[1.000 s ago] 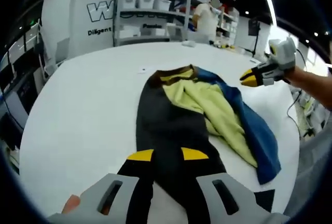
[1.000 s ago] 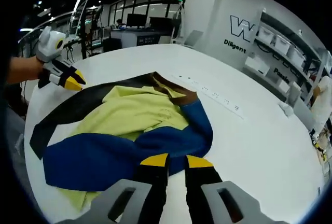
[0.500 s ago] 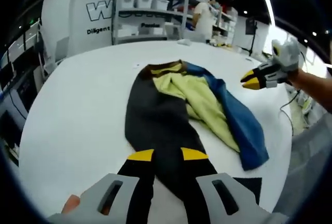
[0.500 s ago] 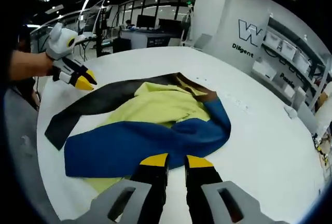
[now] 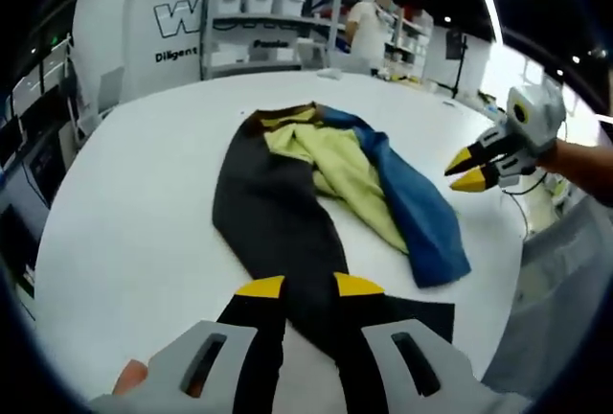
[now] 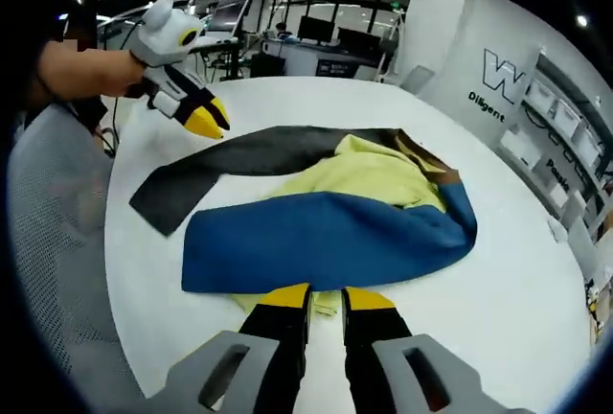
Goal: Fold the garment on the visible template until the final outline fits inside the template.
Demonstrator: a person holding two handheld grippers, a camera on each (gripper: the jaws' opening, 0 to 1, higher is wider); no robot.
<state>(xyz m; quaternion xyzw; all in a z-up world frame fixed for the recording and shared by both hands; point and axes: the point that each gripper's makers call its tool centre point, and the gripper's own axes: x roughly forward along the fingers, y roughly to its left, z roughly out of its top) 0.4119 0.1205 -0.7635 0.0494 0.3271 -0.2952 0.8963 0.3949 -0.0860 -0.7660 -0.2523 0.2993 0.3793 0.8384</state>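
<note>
**A:** Where is the garment (image 5: 316,194)?

**B:** It lies flat on the round white table (image 5: 134,194), out in the middle part. It has a black side, a yellow part on the inside and a blue side. In my right gripper view the garment (image 6: 326,213) has its blue part nearest to me, close to the table (image 6: 508,280) edge.

**A:** What is your left gripper (image 5: 308,287) doing?

**B:** It hangs over the black end of the garment, near the table edge on my side. Its yellow tips stand a little apart. I see black cloth between them and under them, but I cannot tell if they pinch it or just hover above.

**A:** And you see it from the other side too?

**B:** Yes. In my right gripper view the left gripper (image 6: 204,122) is up above the black end, and its tips look close together. I still cannot tell if it holds anything.

**A:** And the right gripper (image 6: 326,297)?

**B:** Its tips sit just beside the blue edge, with a thin gap between them and nothing in it. In my left gripper view the right gripper (image 5: 469,167) floats over the table edge, apart from the blue part, with its tips a bit open.

**A:** What is behind the table?

**B:** Shelves (image 5: 278,21) with white boxes, and a person (image 5: 369,26) standing by them.
</note>
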